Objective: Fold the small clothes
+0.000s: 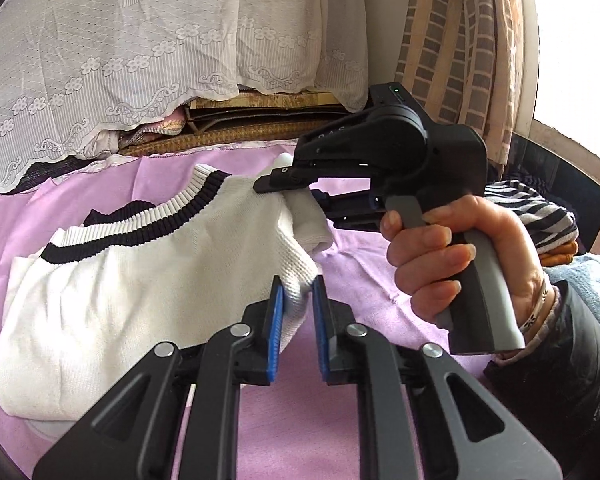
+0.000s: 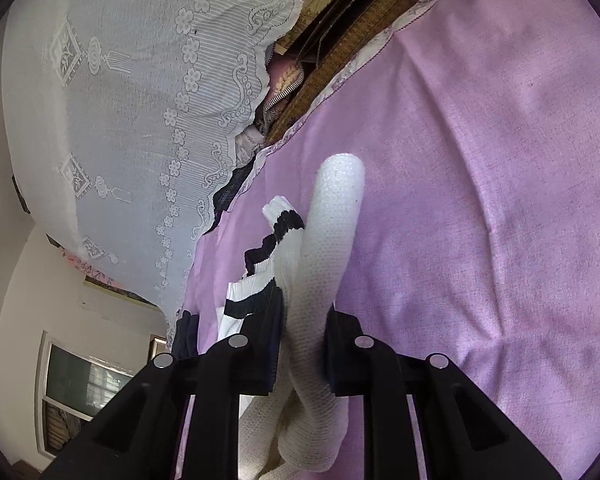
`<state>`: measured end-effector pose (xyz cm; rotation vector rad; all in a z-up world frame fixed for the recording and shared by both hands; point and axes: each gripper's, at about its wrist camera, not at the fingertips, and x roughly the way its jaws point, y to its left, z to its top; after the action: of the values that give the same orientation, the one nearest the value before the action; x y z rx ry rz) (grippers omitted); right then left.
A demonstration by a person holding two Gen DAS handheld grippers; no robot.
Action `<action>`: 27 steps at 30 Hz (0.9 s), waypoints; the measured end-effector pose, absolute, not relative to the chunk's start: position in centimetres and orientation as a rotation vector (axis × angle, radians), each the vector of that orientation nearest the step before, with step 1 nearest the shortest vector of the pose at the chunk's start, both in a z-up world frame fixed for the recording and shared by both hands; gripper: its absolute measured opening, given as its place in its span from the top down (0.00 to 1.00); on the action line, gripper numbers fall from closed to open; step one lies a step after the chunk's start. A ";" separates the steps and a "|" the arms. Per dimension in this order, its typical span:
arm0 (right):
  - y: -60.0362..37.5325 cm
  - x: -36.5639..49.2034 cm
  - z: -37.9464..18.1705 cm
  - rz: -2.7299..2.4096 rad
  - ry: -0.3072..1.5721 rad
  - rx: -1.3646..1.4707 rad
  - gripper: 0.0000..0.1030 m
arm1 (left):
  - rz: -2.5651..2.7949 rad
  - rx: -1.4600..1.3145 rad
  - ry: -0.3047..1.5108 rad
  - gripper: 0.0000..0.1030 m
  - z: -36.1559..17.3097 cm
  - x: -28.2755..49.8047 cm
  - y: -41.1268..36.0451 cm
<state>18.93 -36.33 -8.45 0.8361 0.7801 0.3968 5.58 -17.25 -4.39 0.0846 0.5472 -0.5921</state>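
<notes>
A small white knit sweater with a black-striped ribbed collar lies on the purple sheet. My left gripper is shut on the sweater's right edge, the blue pads pinching a ridge of fabric raised off the sheet. Farther back, my right gripper, held by a hand, is shut on the shoulder near the collar. In the right wrist view, the right gripper pinches a white fold of the sweater, with the striped collar just to its left.
A white lace cover drapes over stacked bedding at the back. Striped folded clothes lie on a dark chair at the right. A checked curtain hangs at the far right. The purple sheet spreads wide to the right in the right wrist view.
</notes>
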 end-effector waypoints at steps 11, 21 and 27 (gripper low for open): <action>-30.3 19.2 -3.5 0.378 0.749 0.696 0.82 | -0.543 -0.014 0.518 0.87 -2.7 5.4 -11.6; -17.7 22.1 0.9 0.416 0.804 0.492 0.82 | -0.394 -0.113 0.468 0.98 -1.5 5.2 -1.8; -10.4 23.7 -1.7 0.415 0.896 0.366 0.88 | -0.324 -0.227 0.519 0.98 -3.0 5.5 5.2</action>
<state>23.71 -10.41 -1.69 0.3658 0.8964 0.4150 5.46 5.25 -2.99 -0.2274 0.5194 -0.3244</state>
